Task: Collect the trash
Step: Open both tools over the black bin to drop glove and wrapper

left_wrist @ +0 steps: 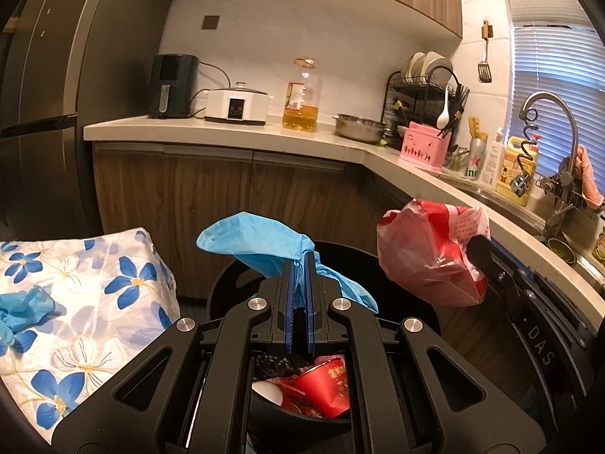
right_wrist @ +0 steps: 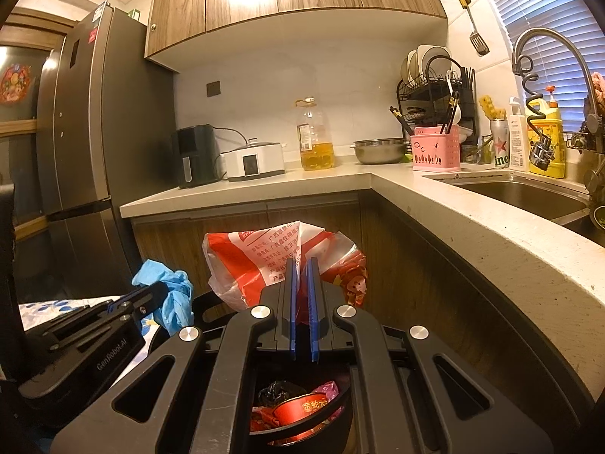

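Left tool (left_wrist: 300,261): pinched tight on a blue glove (left_wrist: 261,242), held above the black bin (left_wrist: 227,283).
Right tool (right_wrist: 301,265): clamped on a red-and-white plastic bag (right_wrist: 245,261), also over the bin.
Bin contents: red paper cup (left_wrist: 327,386), wrappers.
Floral-covered surface (left_wrist: 94,295): a second blue glove (left_wrist: 22,310) lies there, left of the bin.

glove (left_wrist: 261,244) left of bag (left_wrist: 427,253), both above bin (left_wrist: 227,283); cup (left_wrist: 325,386) in bin.
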Action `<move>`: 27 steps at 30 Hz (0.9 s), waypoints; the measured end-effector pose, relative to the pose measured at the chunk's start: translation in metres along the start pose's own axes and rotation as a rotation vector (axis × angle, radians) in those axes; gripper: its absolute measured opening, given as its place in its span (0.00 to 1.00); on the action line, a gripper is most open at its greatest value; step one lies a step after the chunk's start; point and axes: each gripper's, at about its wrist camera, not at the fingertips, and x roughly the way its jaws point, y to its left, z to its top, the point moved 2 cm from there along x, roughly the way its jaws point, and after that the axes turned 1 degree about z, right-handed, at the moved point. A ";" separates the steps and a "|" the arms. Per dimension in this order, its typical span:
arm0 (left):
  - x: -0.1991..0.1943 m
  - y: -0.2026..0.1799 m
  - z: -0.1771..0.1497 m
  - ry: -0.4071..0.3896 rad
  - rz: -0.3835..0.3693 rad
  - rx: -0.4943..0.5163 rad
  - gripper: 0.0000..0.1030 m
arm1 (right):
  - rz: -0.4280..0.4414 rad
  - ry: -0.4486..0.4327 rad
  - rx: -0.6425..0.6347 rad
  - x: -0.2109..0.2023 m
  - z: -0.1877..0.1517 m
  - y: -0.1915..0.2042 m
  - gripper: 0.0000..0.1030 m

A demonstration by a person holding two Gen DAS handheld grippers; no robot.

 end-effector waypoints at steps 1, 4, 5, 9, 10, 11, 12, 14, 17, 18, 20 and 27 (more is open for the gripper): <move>0.001 0.000 0.000 0.001 0.000 0.000 0.04 | -0.001 0.000 0.000 0.000 0.000 0.000 0.06; 0.002 0.001 -0.001 0.002 -0.004 -0.001 0.04 | 0.002 0.001 0.001 0.001 0.000 0.000 0.06; 0.003 0.001 -0.001 0.003 -0.005 -0.001 0.04 | 0.002 0.002 0.001 0.002 0.000 0.000 0.06; 0.003 0.001 -0.002 0.002 -0.004 0.001 0.04 | 0.005 0.001 0.002 0.002 0.000 0.001 0.06; 0.003 0.001 -0.002 0.004 -0.007 -0.001 0.05 | 0.007 0.003 0.003 0.003 0.000 0.001 0.06; 0.003 0.001 -0.002 0.005 -0.007 -0.001 0.05 | 0.007 0.004 0.002 0.005 0.000 0.001 0.06; 0.003 0.001 -0.002 0.001 -0.006 -0.001 0.05 | 0.007 0.006 0.000 0.006 0.000 0.002 0.06; 0.004 0.000 -0.003 0.007 -0.023 0.005 0.06 | 0.008 0.009 -0.003 0.009 -0.001 0.002 0.07; 0.006 0.000 -0.005 0.011 -0.020 0.020 0.22 | 0.018 0.017 0.007 0.013 -0.002 0.000 0.25; 0.005 0.001 -0.006 0.010 -0.021 0.015 0.36 | 0.018 0.020 0.009 0.013 -0.003 0.000 0.25; 0.004 0.005 -0.006 0.003 -0.026 -0.004 0.60 | 0.015 0.027 0.010 0.014 -0.003 -0.001 0.31; -0.013 0.034 -0.007 -0.019 0.055 -0.053 0.77 | 0.007 0.023 0.016 0.007 -0.005 0.001 0.52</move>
